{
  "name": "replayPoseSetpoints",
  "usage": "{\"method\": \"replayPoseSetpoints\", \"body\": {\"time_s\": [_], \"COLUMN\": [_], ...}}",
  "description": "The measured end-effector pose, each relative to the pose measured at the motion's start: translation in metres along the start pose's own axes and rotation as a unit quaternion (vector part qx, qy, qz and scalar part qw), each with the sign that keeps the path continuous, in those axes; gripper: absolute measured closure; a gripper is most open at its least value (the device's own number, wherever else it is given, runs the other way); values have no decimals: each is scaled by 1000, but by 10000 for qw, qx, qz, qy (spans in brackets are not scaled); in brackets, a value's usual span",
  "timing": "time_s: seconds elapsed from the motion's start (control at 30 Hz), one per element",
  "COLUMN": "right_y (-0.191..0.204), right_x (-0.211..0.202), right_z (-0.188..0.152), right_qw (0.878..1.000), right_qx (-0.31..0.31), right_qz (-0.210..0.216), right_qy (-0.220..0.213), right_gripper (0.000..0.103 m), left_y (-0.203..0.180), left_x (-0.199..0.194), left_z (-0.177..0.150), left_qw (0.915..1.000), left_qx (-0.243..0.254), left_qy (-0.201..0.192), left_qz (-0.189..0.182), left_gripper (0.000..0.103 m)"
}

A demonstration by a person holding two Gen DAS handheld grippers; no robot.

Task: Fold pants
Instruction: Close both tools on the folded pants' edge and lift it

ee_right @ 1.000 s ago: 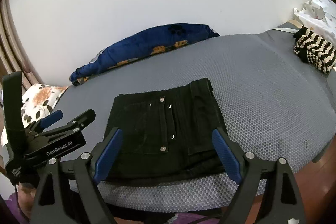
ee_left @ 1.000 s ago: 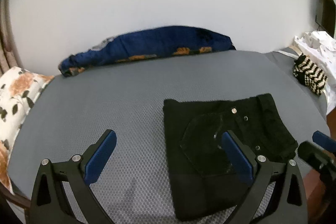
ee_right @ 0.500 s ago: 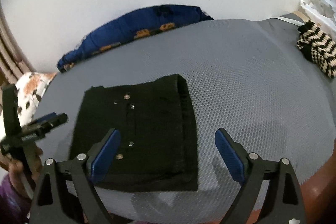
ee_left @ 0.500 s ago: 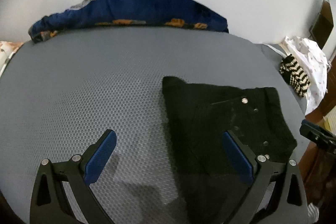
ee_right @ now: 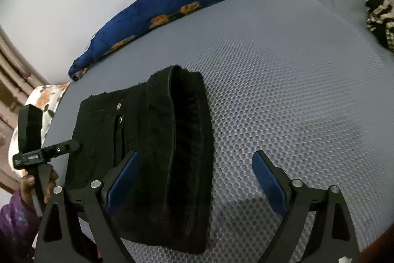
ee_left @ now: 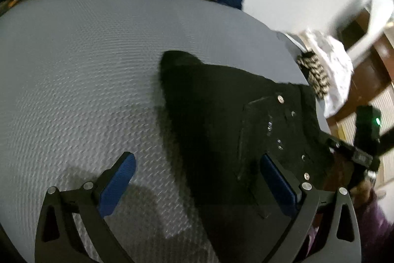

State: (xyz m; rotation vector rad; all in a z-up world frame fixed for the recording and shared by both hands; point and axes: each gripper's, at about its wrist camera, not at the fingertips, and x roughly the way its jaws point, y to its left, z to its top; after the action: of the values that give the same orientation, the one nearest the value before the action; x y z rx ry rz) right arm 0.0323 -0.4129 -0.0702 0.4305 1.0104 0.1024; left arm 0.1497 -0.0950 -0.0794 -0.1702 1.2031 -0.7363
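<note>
On the grey mattress the black pants lie folded; left gripper and right gripper, jaws apart, should pinch opposite edges evenly.

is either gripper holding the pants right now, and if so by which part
Nothing is held. The left gripper and right gripper are both open above the folded black pants, which lie on the grey mattress.

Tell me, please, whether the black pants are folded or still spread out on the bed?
Folded: the black pants lie as a compact, layered rectangle on the grey bed, with no legs extending.
</note>
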Motion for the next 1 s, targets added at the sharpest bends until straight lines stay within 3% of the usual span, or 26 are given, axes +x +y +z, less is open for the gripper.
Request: {"method": "replayPoseSetpoints", "body": {"time_s": [0.23,0.3,0.4,0.43,0.47,0.53,0.6,0.67,0.7,0.77,0.87,1.0], "right_y": [-6,3,18,19,16,7,3,3,3,2,5,4], "right_x": [20,27,34,35,36,37,36,34,32,33,35,38], "right_z": [10,14,15,16,18,22,23,24,25,26,27,32], "right_qw": [9971,9951,9938,9929,9919,9912,9898,9888,9883,9882,9876,9780], "right_qx": [36,-141,-565,-624,-589,-428,-325,-266,-265,-319,-696,-862], "right_qz": [707,861,702,717,789,899,1053,1166,1206,1154,811,1148], "right_qy": [278,466,645,720,805,869,902,895,896,954,1150,1511], "right_gripper": [12,16,26,35,51,61,69,72,73,73,50,32], "left_y": [-20,-26,-34,-36,-39,-42,-36,-24,-16,-10,-13,-7], "left_x": [19,23,22,22,22,22,20,14,11,10,9,17], "left_z": [15,16,9,7,4,1,3,4,5,5,6,17], "left_qw": [9951,9947,9939,9940,9939,9940,9962,9984,9989,9987,9987,9978], "left_qx": [563,669,953,1002,1072,1091,863,528,336,261,402,208], "left_qy": [435,428,272,220,146,43,-21,-97,-99,-66,27,118], "left_qz": [-680,-657,-475,-384,-213,-45,-109,-196,-319,-442,-318,-614], "left_gripper": [3,3,3,6,10,14,22,43,45,48,47,36]}}
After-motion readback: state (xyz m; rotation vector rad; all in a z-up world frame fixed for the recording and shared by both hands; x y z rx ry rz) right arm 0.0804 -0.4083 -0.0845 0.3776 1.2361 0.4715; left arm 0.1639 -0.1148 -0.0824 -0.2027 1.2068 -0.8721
